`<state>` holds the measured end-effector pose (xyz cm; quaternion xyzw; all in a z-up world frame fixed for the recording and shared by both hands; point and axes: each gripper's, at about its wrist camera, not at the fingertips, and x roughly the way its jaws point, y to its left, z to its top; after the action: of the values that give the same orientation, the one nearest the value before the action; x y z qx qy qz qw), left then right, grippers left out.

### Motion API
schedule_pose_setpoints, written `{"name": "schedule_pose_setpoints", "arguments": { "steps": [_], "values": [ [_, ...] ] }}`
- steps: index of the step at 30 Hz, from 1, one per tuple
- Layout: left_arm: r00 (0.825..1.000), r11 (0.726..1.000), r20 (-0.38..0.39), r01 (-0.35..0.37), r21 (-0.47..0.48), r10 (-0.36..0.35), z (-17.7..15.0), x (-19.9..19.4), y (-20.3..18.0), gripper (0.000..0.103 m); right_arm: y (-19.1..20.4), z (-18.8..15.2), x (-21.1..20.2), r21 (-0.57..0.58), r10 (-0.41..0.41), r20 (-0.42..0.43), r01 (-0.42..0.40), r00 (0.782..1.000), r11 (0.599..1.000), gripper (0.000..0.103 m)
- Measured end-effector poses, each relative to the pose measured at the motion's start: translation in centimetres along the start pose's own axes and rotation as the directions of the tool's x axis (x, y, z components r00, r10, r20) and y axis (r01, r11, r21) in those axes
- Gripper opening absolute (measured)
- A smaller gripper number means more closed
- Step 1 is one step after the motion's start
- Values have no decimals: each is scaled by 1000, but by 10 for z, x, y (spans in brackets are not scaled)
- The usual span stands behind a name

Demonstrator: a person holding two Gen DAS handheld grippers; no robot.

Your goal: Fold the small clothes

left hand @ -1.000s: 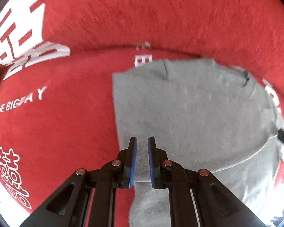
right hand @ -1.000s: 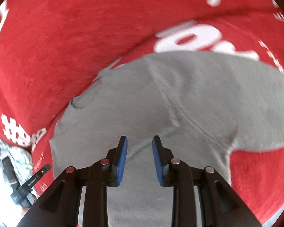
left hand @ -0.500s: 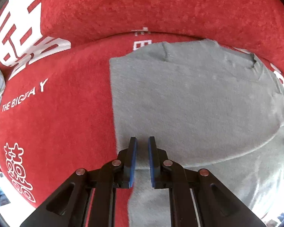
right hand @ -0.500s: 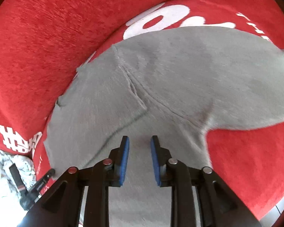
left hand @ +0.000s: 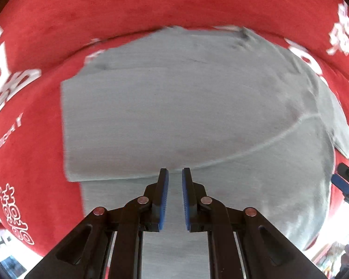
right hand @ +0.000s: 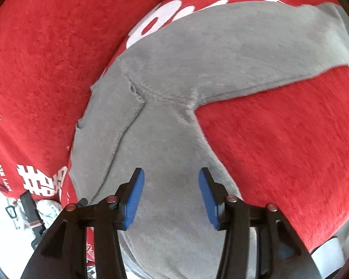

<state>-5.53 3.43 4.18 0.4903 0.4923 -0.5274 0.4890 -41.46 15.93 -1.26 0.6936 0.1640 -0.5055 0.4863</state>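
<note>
Since a moment before, the right gripper (right hand: 171, 193) had spread its fingers wide, while the left gripper (left hand: 174, 193) kept its fingers a narrow gap apart, gripping nothing. One grey garment (left hand: 186, 107) lay flat on the red cover (left hand: 30, 144), directly under both grippers, one sleeve (right hand: 256, 53) stretched toward the far right edge.

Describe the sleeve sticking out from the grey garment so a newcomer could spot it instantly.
A red cloth with white print covers the surface, and a grey garment lies on it. The sleeve is the long grey arm reaching toward upper right, alone on bare red.
</note>
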Motion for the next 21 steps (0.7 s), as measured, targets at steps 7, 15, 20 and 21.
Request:
{"name": "schedule_pose_setpoints", "arguments": {
  "steps": [7, 15, 20, 21],
  "values": [
    [998, 992, -49, 47, 115, -41, 1, 5, -61, 13, -26, -7, -13, 67, 14, 15, -15, 1000, 998, 53],
    [990, 987, -100, 115, 114, -103, 10, 8, -88, 13, -47, -1, -26, 106, 17, 45, -22, 999, 994, 60],
    [995, 988, -67, 86, 130, -78, 15, 6, -98, 101, -54, 7, -32, 122, 22, 63, -30, 998, 992, 61],
    [997, 990, -27, 69, 123, -67, 17, 1, -99, 102, -55, 10, -34, 122, 24, 70, -33, 997, 992, 63]
  ]
}}
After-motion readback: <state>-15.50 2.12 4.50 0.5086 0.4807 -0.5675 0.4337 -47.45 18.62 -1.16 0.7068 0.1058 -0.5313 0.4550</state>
